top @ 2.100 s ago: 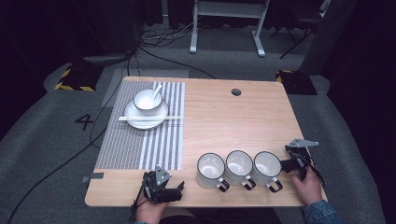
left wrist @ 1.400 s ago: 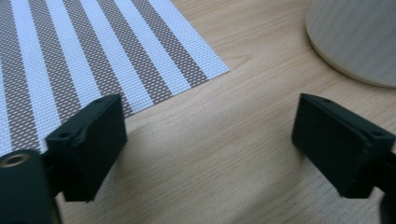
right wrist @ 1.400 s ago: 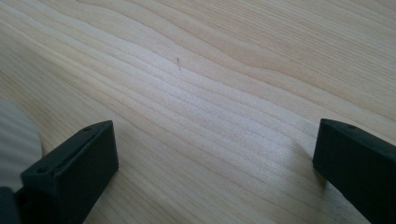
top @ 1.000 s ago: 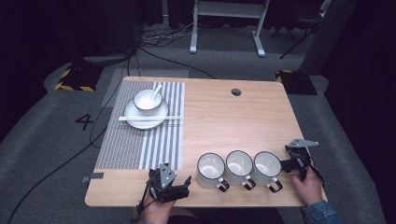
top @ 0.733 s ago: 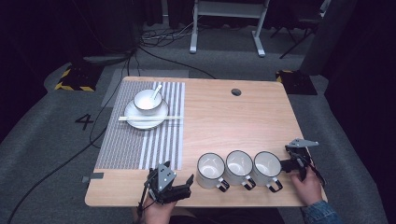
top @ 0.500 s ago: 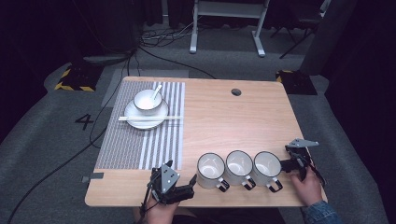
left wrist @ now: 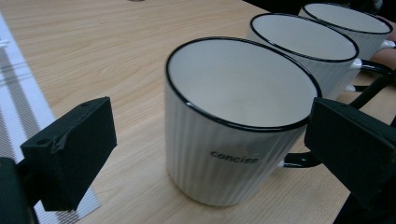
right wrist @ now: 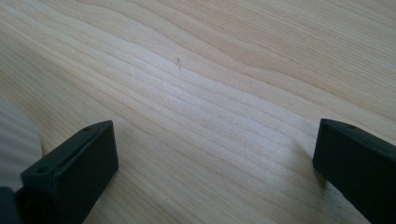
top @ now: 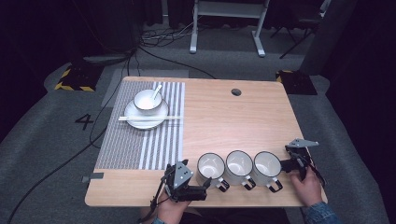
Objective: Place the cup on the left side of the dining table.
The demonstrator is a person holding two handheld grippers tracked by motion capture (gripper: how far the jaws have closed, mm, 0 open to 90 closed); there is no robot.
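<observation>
Three white ribbed mugs with black rims and handles stand in a row near the table's front edge: the left mug (top: 211, 166) (left wrist: 233, 121), the middle mug (top: 239, 163) (left wrist: 303, 44) and the right mug (top: 267, 164) (left wrist: 348, 18). My left gripper (top: 204, 183) (left wrist: 210, 154) is open just left of the row, and the left mug sits between its jaws without touching them. On the other side, my right gripper (top: 286, 164) (right wrist: 215, 158) is open close beside the right mug, with bare wood between its jaws. The pale edge of the right mug (right wrist: 14, 135) shows past its left jaw.
A striped placemat (top: 140, 140) covers the table's left side. At its far end a plate (top: 133, 122) carries a bowl (top: 142, 106) with a spoon (top: 156, 89), and chopsticks (top: 173, 118) lie across the plate. A cable hole (top: 236, 92) is at the back. The wooden table (top: 233, 121) ends just behind both hands.
My left gripper has slid right along the front edge up to the left mug. The right gripper and the mugs have stayed put.
</observation>
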